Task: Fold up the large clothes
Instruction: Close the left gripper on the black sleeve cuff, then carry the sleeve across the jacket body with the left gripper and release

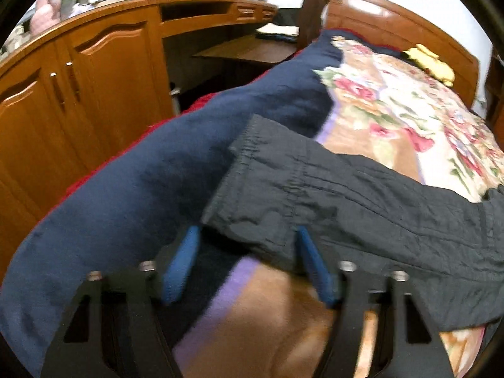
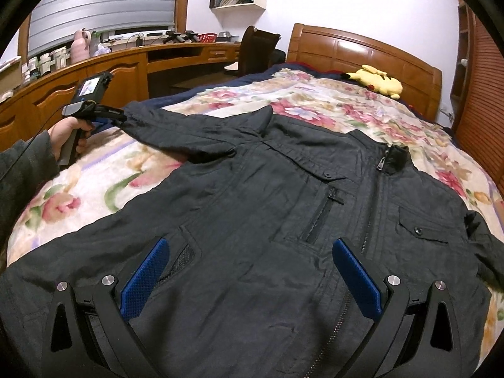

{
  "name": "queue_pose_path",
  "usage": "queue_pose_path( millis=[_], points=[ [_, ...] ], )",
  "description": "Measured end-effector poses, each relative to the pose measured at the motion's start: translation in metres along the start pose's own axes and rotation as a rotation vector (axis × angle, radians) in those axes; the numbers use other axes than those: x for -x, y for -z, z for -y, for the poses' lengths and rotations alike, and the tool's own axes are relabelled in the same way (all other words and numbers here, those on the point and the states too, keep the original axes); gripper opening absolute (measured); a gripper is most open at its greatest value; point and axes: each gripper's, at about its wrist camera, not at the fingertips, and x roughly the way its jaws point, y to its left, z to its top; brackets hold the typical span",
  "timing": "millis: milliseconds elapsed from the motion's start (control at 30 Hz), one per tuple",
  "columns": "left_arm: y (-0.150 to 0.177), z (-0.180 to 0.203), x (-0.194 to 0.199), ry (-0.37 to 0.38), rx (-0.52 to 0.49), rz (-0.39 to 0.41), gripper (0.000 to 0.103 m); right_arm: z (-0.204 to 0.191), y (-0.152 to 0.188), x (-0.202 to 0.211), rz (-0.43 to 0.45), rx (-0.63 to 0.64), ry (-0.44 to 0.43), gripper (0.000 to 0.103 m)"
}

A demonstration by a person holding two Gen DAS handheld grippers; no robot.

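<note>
A dark grey zip jacket [image 2: 258,195] lies front-up and spread flat on the floral blanket [image 2: 315,107] of a bed. Its sleeve [image 2: 189,135] stretches out to the left, with the cuff [image 1: 252,170] lying partly over a navy cover [image 1: 126,195]. My left gripper [image 1: 246,230] is at that cuff with its jaws apart; the cuff's near edge lies between the blue fingertips, and the pads show no squeeze on it. The right wrist view shows this left gripper [image 2: 108,115] at the sleeve's end. My right gripper [image 2: 250,242] hovers open over the jacket's lower front, holding nothing.
A person's hand [image 2: 63,135] holds the left gripper's handle. A yellow plush toy [image 2: 375,82] lies by the wooden headboard [image 2: 362,50]. Wooden cabinets [image 1: 78,94] and a desk [image 2: 176,53] with a dark chair [image 2: 255,47] run along the bed's left side.
</note>
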Motion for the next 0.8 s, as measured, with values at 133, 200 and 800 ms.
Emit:
queue_pose_path(
  millis=[133,200,800],
  points=[
    [0.003,0.019,0.008,-0.002,-0.083,0.009,0.016,0.007,-0.001,0.001,-0.002,0.0,0.0,0.103],
    [0.005,0.025,0.016,-0.04,-0.114,0.035,0.012,0.01,-0.002,0.002,0.003,-0.002,0.001,0.103],
    [0.029,0.174,0.199,0.152,-0.36,0.25,0.007,0.035,0.007,0.051,0.051,-0.053,0.043,0.103]
  ],
)
